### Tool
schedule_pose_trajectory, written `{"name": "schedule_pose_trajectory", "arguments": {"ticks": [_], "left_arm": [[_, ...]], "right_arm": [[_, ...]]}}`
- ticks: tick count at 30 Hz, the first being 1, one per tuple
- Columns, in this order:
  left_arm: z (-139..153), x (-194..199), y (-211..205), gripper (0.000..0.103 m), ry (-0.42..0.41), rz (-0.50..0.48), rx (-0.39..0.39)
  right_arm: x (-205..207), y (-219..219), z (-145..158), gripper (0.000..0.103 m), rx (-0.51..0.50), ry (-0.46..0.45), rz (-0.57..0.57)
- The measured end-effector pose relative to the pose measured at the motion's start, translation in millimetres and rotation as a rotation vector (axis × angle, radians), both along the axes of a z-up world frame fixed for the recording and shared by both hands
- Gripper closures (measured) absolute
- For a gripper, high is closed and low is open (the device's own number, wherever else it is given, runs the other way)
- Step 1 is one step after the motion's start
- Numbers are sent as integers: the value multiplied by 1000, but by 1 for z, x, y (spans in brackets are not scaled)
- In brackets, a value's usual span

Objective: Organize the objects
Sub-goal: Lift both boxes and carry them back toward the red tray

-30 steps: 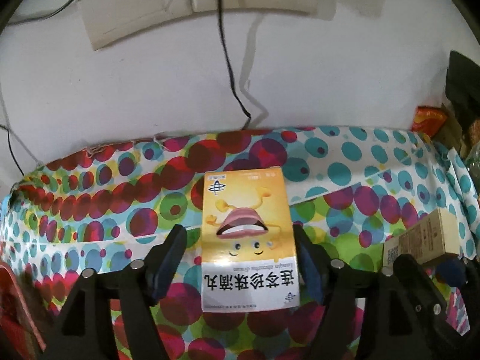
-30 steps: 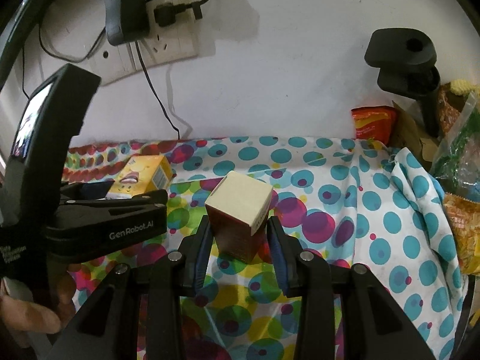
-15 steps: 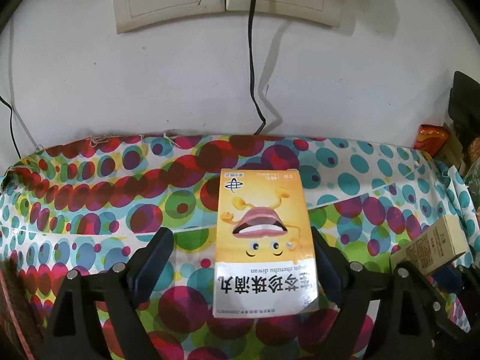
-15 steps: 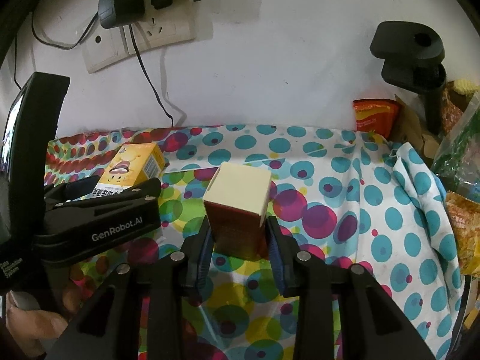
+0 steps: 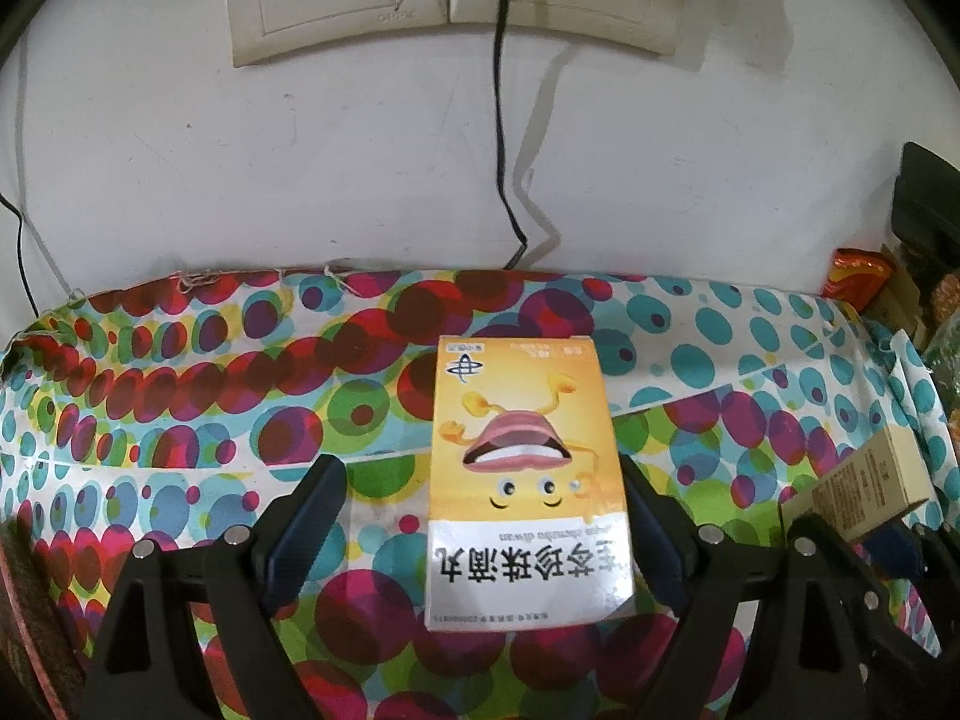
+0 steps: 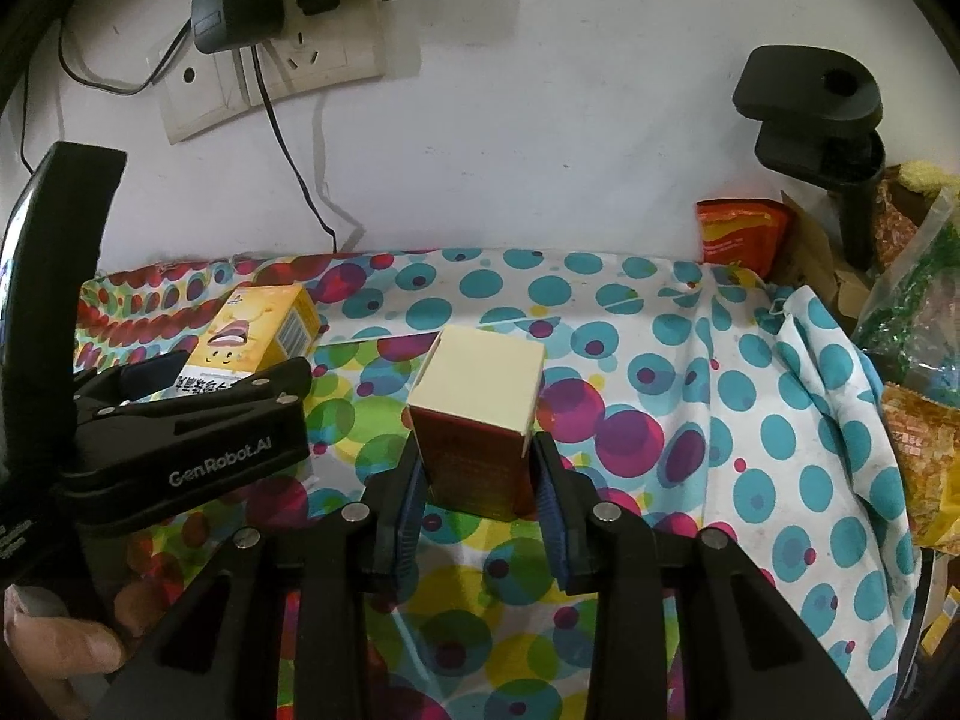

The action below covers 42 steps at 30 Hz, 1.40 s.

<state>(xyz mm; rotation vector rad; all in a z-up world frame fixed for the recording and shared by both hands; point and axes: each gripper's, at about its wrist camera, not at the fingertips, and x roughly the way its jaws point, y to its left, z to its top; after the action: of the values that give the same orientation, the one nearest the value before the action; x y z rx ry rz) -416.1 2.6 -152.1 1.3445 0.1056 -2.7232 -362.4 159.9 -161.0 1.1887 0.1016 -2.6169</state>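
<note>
On the spotted cloth (image 5: 180, 396), the left gripper (image 5: 480, 510) stands spread around a flat yellow box (image 5: 528, 480) (long axis toward the wall), while the right gripper (image 6: 477, 480) clamps an upright red carton (image 6: 477, 420).

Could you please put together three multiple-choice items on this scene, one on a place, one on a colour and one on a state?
1. Where does the yellow box lie in the left wrist view?
A. between the left tool's fingers, nearer the right one
B. on top of the wall sockets
C. inside a snack bag

2. What colour is the top face of the red box in the right tool?
A. blue
B. cream
C. black

3. How does the left tool stand?
A. shut on the yellow box
B. open, with a gap at its left finger
C. out of view

Answers: 1 A, the box lies on the spotted cloth between the fingers. 2 B, the top is pale cream above red sides. 3 B, cloth shows between the left finger and the box.
</note>
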Motion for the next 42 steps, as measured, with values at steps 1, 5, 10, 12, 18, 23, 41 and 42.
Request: {"name": "schedule_pose_trajectory", "arguments": {"ticks": [1,5,10,12,18,23,41,42], "left_arm": [[0,-1,-4,22,4,-6,0],[6,6,7,51,27,-48,-17],[5,7,5,51,27,-64,-5],[9,10,12,51,29,-74,-33],[4,6,9,51,10,-115,-21],[12,7,14,51,17,-124,-47],[53,69,5,51,-3,-88,-124],[54,76,3,51,-3,-86,-130]], "right_arm": [[0,0,1,71,2,0,-1],[-1,0,3,71,16,3,-3],[2,5,7,71,22,25,-24],[2,6,7,71,21,26,-32],[2,9,6,71,19,28,-50],[1,13,4,71,4,30,-67],[1,17,5,71,-3,26,-79],[1,18,5,71,-1,27,-83]]}}
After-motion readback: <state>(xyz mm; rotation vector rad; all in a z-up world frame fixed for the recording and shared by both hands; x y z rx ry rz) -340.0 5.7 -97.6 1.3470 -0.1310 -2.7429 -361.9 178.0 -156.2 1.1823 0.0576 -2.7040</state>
